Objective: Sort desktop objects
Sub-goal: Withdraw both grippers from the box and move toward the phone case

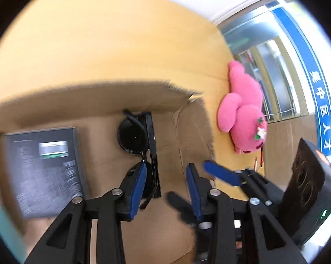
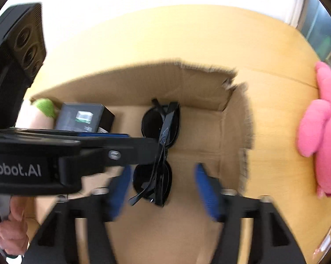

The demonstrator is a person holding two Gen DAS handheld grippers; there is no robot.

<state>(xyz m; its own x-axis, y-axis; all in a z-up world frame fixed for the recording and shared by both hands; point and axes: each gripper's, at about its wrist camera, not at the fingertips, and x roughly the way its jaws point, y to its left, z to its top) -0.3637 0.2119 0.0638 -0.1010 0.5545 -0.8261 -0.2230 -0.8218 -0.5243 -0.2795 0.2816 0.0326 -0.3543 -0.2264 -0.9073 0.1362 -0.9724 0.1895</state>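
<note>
I hold my two grippers above an open brown cardboard box (image 2: 200,81) that stands on the light wooden counter (image 1: 99,44).

The folded black sunglasses (image 2: 158,154) lie on the bottom of the box, near the middle.

My left gripper (image 1: 166,182) has its blue jaws a little apart. One jaw is just beside the sunglasses, but from these views I cannot tell if it touches them.

My right gripper (image 2: 163,189) has its jaws wide apart. The sunglasses are between them and the pads do not press on them.

A dark grey rectangular package (image 1: 46,165) lies in the box at the left of the sunglasses.

A pink plush toy (image 1: 242,114) lies on the counter outside the box, at its right side.
</note>
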